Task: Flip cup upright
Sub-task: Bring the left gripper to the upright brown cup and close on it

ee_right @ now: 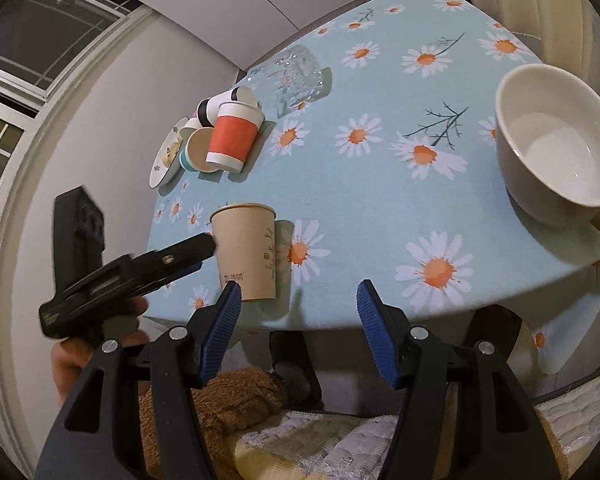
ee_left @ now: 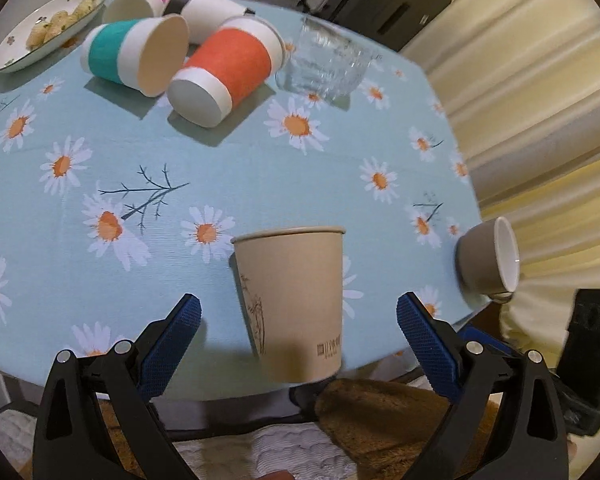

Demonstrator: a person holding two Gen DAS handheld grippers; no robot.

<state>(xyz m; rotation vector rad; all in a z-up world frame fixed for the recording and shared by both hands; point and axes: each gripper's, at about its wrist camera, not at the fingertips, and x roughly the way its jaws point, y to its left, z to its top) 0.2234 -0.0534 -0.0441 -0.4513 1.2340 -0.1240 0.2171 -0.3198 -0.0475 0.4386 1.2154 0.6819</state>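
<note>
A tan paper cup [ee_left: 292,304] stands upright, mouth up, near the table's front edge; it also shows in the right wrist view [ee_right: 246,254]. My left gripper [ee_left: 298,320] is open, its blue pads wide on either side of the cup and not touching it. From the right wrist view the left gripper's black finger [ee_right: 172,258] sits beside the cup. My right gripper [ee_right: 298,316] is open and empty, just off the table's edge to the right of the cup.
An orange-banded cup [ee_left: 228,72], a teal-banded cup [ee_left: 134,54] and other paper cups lie on their sides at the back, by a plate of food [ee_left: 48,26] and a tipped glass [ee_left: 324,66]. A grey ceramic cup [ee_left: 486,258] stands at the right edge [ee_right: 556,140]. The daisy tablecloth [ee_left: 220,168] covers the table.
</note>
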